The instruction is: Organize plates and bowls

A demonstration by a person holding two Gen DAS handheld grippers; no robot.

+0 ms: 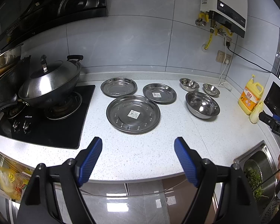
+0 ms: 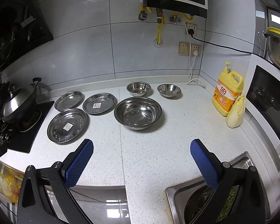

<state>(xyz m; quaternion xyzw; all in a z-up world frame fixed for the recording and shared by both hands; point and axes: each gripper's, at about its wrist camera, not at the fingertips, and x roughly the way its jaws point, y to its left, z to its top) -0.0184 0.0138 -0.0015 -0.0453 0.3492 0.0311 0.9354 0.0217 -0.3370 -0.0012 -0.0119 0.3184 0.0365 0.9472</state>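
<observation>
Three steel plates lie flat on the white counter: a large plate [image 1: 133, 114] [image 2: 68, 125] nearest, a labelled plate [image 1: 159, 93] [image 2: 99, 103] behind it to the right, and a third plate [image 1: 118, 86] [image 2: 68, 100] at the back left. To their right stand a large steel bowl [image 1: 202, 105] [image 2: 138, 113] and two small bowls [image 1: 189, 84] [image 1: 211, 90] [image 2: 138, 88] [image 2: 169, 90]. My left gripper [image 1: 138, 145] hovers open in front of the large plate. My right gripper [image 2: 141, 147] hovers open, short of the large bowl. Both hold nothing.
A black hob with a lidded wok [image 1: 50, 85] [image 2: 18, 100] sits at the left. A yellow detergent bottle [image 2: 227, 93] [image 1: 251, 97], a cabbage piece [image 2: 236, 112] and a white appliance [image 2: 267, 100] stand at the right. A sink [image 2: 205, 192] [image 1: 259, 168] holding greens lies at the front right.
</observation>
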